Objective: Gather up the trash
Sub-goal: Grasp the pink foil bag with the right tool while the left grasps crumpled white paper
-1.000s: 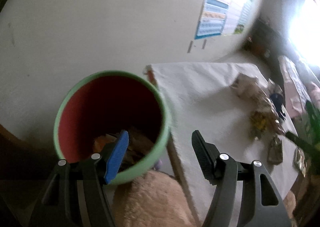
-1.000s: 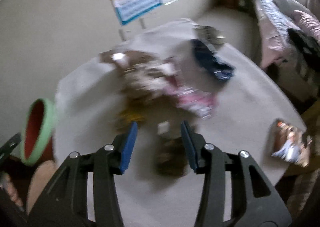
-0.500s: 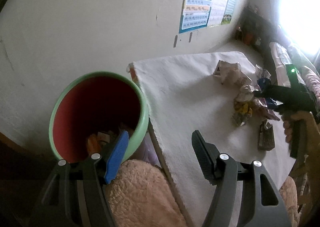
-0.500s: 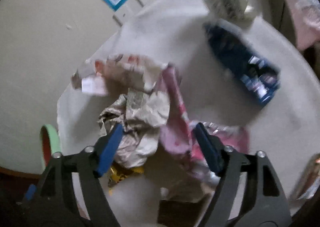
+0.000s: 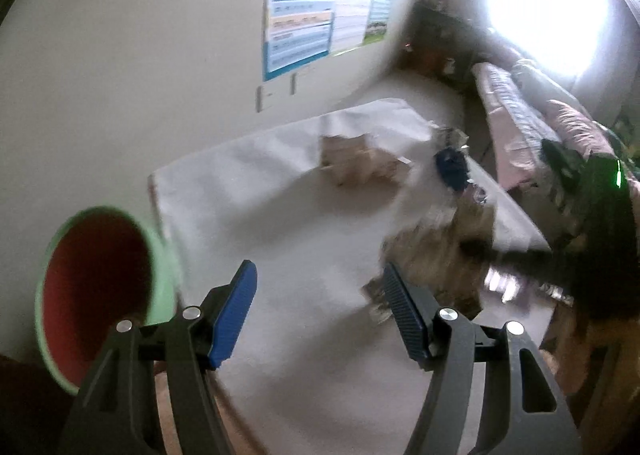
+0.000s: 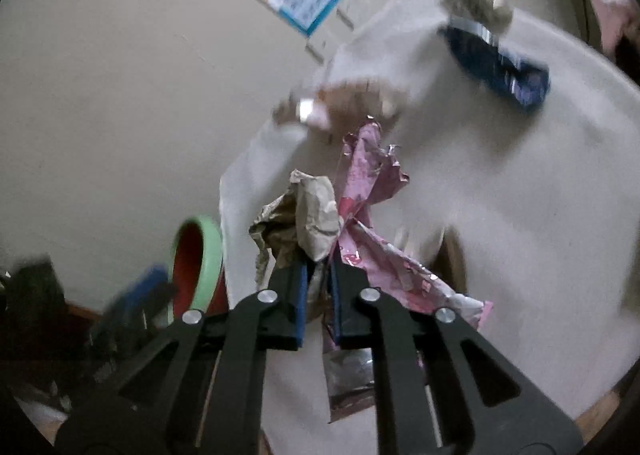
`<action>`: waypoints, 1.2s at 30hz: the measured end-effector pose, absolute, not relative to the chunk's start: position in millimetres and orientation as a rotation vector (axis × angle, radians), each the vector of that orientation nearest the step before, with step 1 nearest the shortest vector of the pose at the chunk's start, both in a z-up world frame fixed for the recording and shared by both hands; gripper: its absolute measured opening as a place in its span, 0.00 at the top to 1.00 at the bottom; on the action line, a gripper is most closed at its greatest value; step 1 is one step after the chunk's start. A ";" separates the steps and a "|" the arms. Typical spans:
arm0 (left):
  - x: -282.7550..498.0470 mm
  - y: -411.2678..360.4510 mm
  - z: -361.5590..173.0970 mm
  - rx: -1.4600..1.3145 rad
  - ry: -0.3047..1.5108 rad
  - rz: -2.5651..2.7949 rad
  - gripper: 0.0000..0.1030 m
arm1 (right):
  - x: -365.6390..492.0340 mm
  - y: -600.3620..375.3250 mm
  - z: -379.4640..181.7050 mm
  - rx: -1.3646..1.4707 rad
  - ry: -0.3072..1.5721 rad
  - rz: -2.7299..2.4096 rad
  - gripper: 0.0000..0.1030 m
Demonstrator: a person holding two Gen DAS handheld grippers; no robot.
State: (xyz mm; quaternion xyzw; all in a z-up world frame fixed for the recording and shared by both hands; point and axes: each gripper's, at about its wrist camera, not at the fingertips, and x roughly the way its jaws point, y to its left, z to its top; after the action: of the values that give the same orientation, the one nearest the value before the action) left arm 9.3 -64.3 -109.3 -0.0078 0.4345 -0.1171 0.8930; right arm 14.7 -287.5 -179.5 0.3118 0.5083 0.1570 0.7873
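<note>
Trash is split between what the right gripper [image 6: 318, 295] has and what lies scattered on the white-covered surface [image 6: 520, 195]; its jaws are clenched on a crumpled brown paper wad [image 6: 308, 219] and a pink foil wrapper [image 6: 370, 191] together, both lifted off the cloth; the wrapper trails out to the side well beyond the pads, so only a fold of it may be pinched. That is the first risk: on the way to the green-rimmed bin [image 6: 198, 263], which stands just off the surface's left edge, the loose tail could catch the rim or slip free and drop to the floor; a quick swing would make that more likely, and the blur suggests fast motion. The bin mouth is tilted toward the camera in the left wrist view [image 5: 96, 291], and the bundle is wide; it may snag on the lip rather than fall in. The left gripper [image 5: 316, 307] hangs with jaws released and nothing between them, near the bin; the two tools could collide there. A blue packet [image 6: 500, 67], a brown crumple [image 6: 340, 103] and a foil piece [image 6: 348, 375] remain on the cloth.
</note>
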 end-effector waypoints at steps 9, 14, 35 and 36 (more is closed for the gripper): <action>2.1 -89.2 -134.5 0.033 0.941 -0.322 0.39 | -24.5 -285.3 -191.8 0.629 1.097 0.313 0.54; 2.1 -113.0 -136.1 0.086 0.926 -0.417 0.39 | -42.0 -318.5 -193.0 0.646 1.059 0.223 0.46; -14.0 -208.9 -169.5 0.195 1.075 -0.709 0.36 | -94.0 -403.4 -200.6 0.755 1.047 -0.001 0.41; -16.1 -207.5 -170.7 0.196 1.080 -0.701 0.36 | -93.6 -403.8 -198.3 0.752 1.044 -0.001 0.41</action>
State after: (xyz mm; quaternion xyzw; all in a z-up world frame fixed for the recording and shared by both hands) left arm -16.1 -207.5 -170.7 0.0913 0.5028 -0.3261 0.7953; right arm -93.6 -403.8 -198.3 0.3508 0.4869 -0.0005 0.7999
